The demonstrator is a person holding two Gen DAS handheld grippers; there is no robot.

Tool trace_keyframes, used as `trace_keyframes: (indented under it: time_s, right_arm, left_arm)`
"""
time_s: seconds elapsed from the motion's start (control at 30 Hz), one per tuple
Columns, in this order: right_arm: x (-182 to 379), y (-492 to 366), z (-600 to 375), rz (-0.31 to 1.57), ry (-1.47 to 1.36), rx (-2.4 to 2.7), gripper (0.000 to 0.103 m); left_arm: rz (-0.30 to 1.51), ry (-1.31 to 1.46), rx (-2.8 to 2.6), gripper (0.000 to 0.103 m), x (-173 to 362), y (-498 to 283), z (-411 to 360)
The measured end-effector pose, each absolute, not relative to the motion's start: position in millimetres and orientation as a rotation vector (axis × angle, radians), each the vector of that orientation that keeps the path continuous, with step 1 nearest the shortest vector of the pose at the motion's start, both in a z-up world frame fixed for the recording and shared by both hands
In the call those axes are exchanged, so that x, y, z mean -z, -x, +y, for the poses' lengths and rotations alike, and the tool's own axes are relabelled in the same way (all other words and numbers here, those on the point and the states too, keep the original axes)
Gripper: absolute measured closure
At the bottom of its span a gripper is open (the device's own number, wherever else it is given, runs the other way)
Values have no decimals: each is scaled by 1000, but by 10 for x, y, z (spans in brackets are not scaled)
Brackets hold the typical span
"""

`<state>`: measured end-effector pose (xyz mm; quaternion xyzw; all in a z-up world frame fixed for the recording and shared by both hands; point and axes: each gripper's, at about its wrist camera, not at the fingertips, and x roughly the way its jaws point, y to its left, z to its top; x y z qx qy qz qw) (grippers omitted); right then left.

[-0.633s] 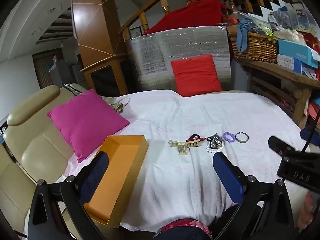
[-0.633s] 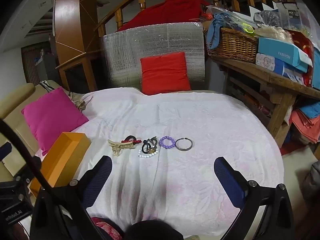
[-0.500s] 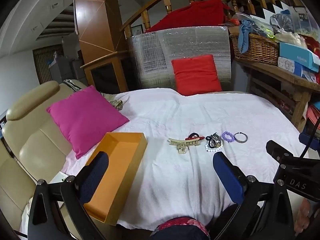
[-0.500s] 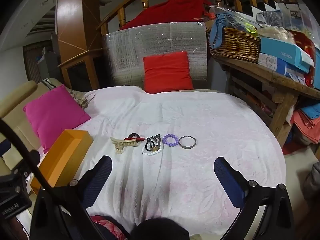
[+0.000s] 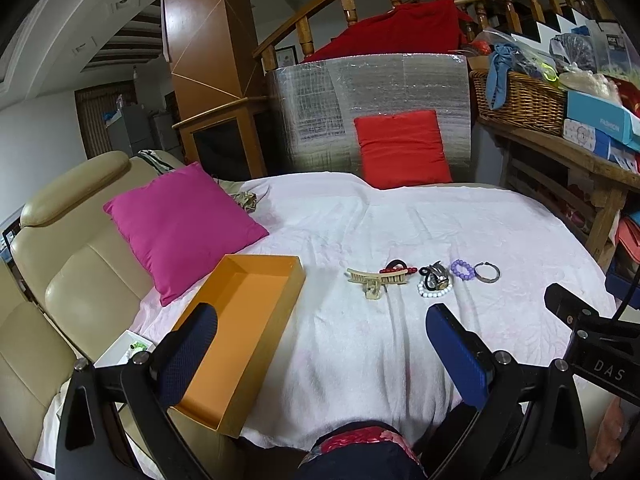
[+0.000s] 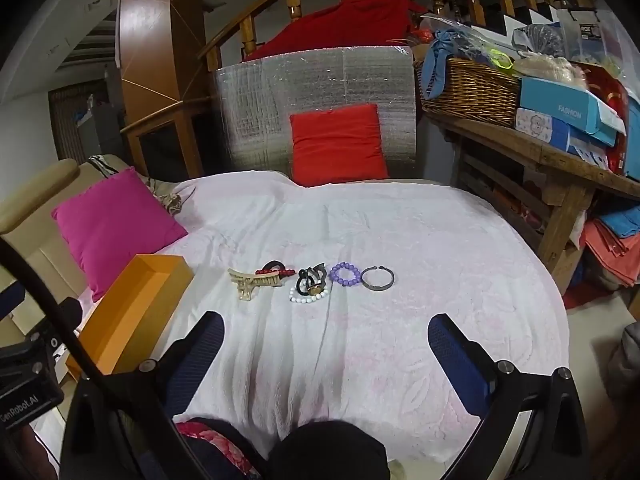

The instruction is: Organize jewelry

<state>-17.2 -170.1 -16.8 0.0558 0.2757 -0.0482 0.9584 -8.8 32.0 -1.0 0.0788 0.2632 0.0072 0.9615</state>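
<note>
Reading "FASHION", a blue box point(image 6: 568, 110) sits shelved; both grippers' jaws stand wide, holding nothing.

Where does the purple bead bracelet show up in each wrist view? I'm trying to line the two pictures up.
Left wrist view: the purple bead bracelet lies right of centre on the white cloth, second from the right in the row.
Right wrist view: the bracelet lies near the middle, again second from the right.
Shared landmark: the metal bangle lies just right of it in both.
</note>
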Motion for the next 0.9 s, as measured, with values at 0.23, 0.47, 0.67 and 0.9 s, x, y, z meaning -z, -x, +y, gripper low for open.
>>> trace_keyframes:
  time_s: [0.23, 0.47, 0.67, 0.9]
  right_arm:
    - [267, 124, -1703, 590, -138, 84, 0]
    - [303, 117, -1692, 601, -146, 75, 0]
    - [301, 118, -1664, 603, -146, 70, 0]
    - [319, 105, -1630, 607, -143, 65, 0]
  left_arm:
    - [550, -158, -28, 0, 74, 44, 347]
    - [556, -150, -32, 0, 103, 39, 388]
    - [550, -148, -35, 0, 90, 49, 394]
    - [559, -145, -37, 0, 112, 19, 416]
